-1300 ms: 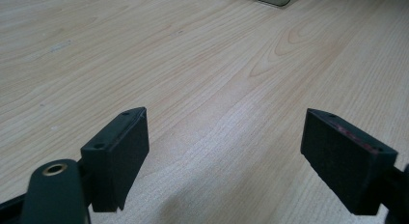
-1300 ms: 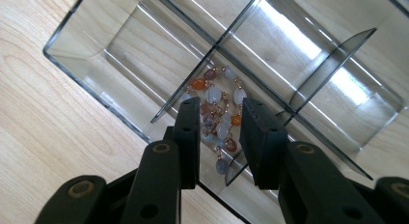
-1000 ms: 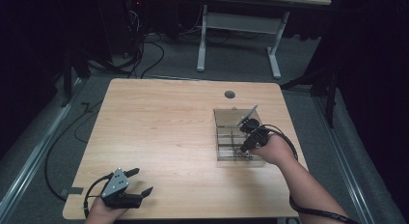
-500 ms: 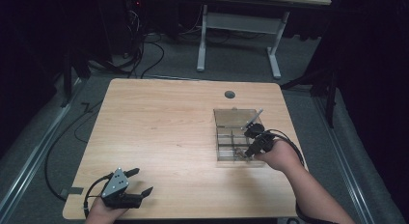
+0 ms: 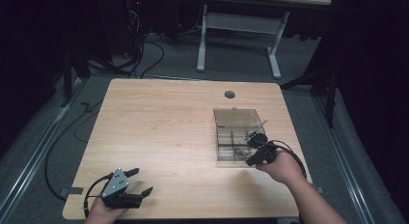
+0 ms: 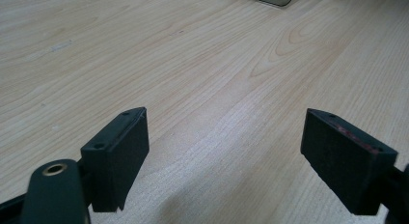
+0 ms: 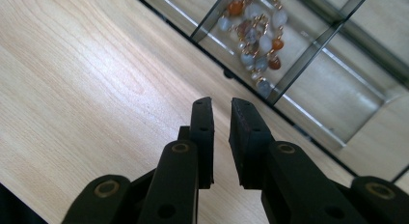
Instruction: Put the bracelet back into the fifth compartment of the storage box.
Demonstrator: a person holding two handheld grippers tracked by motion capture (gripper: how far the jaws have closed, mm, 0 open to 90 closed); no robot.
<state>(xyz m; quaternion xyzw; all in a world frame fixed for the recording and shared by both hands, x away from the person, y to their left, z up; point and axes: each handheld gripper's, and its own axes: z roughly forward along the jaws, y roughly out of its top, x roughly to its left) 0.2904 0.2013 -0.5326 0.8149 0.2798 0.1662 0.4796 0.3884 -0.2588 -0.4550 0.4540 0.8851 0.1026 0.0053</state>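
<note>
1. Clear divided box (image 5: 237, 133) sits on the table (image 5: 164, 137) toward its right edge, about midway between the far and near edges, lid standing open at the far side.
2. Inside one near compartment lies a beaded string (image 7: 255, 38): orange, pale blue and milky beads with small gold links, bunched in a heap against the divider.
3. The compartments beside it, as the right gripper view sees them, show bare floor.
4. Right gripper (image 7: 221, 118) hangs just outside the box's near wall, over bare wood, jaws nearly together with a thin slit between them, nothing pinched.
5. In the high view that right gripper (image 5: 256, 147) is at the box's near right corner, hand behind it, cable looping off toward the right edge.
6. Left gripper (image 5: 136, 181) rests at the near left corner, well apart from the box, jaws spread wide.
7. Its own camera confirms: left gripper (image 6: 226, 151) gaping over bare wood grain, nothing between the pads.
</note>
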